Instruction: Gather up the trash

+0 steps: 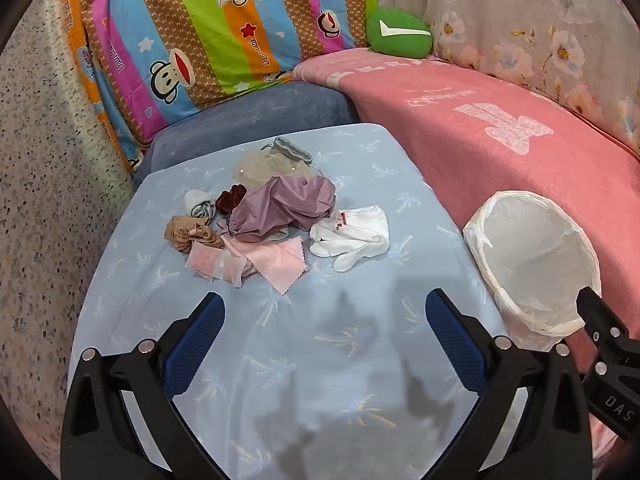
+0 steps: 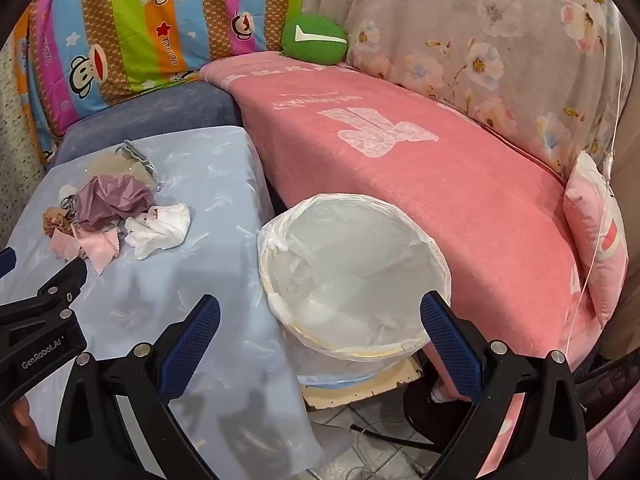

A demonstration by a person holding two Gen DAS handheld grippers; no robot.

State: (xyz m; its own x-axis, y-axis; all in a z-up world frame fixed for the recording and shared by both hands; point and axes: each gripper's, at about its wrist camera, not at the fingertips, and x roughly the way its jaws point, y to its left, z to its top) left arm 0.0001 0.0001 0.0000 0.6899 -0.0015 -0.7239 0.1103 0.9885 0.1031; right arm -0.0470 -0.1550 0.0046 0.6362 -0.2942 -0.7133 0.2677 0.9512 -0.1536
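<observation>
- Two wide-open, empty grippers: in the left wrist view, the left gripper (image 1: 324, 332) faces the trash pile (image 1: 276, 216) straight ahead on the blue table (image 1: 400, 184).
- In the right wrist view, the right gripper (image 2: 320, 334) hovers by the lined bin (image 2: 352, 268); the pile (image 2: 116, 220) lies far left, so the left gripper is nearer.

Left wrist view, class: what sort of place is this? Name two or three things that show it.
Most likely a home living room or bedroom. A sofa-like seat under a pink blanket, a cartoon-print quilt and a flowered cover show it, beside a bin lined with a white bag.
</observation>
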